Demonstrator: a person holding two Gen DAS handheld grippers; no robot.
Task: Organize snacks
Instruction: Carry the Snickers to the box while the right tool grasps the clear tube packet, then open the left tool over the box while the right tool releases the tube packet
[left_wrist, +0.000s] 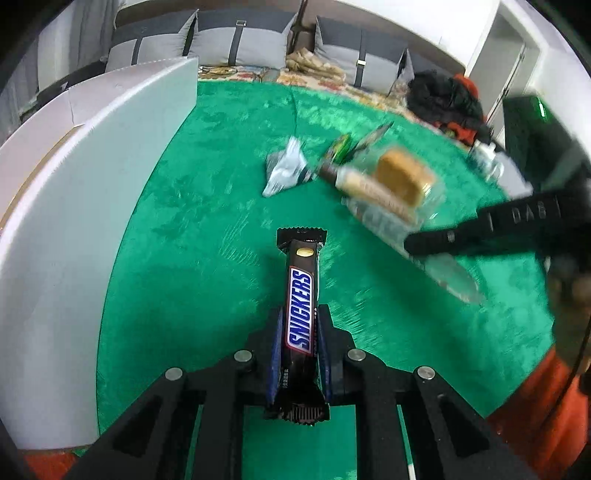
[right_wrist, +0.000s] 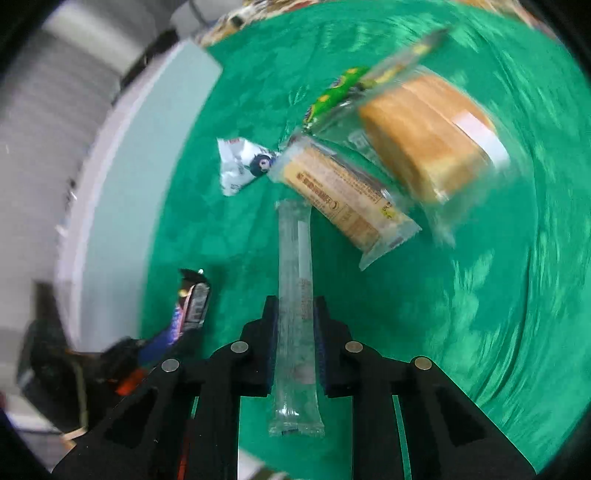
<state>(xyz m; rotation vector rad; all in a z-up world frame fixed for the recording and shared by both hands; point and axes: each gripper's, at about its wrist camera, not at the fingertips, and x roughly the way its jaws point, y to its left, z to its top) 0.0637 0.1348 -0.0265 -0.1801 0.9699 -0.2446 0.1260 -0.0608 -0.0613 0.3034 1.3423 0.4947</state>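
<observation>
My left gripper (left_wrist: 299, 354) is clamped on a Snickers bar (left_wrist: 301, 314); the white-on-blue "SNICKERS" lettering reads clearly along its brown wrapper, which runs lengthwise between the blue pads and juts forward above the green cloth (left_wrist: 184, 258). My right gripper (right_wrist: 295, 347) is closed on a clear plastic stick pack (right_wrist: 295, 314) with a white strip inside; its print is too faint for me to read. In the left view I read "DAB" on the right gripper's black finger. Beyond, on the cloth, lie a tan wafer pack (right_wrist: 347, 199) with illegible print, wrapped sliced bread (right_wrist: 424, 140), a green packet (right_wrist: 332, 96) and a silver-white sachet (right_wrist: 240, 162). A white board (left_wrist: 74, 221) stands at the left.
</observation>
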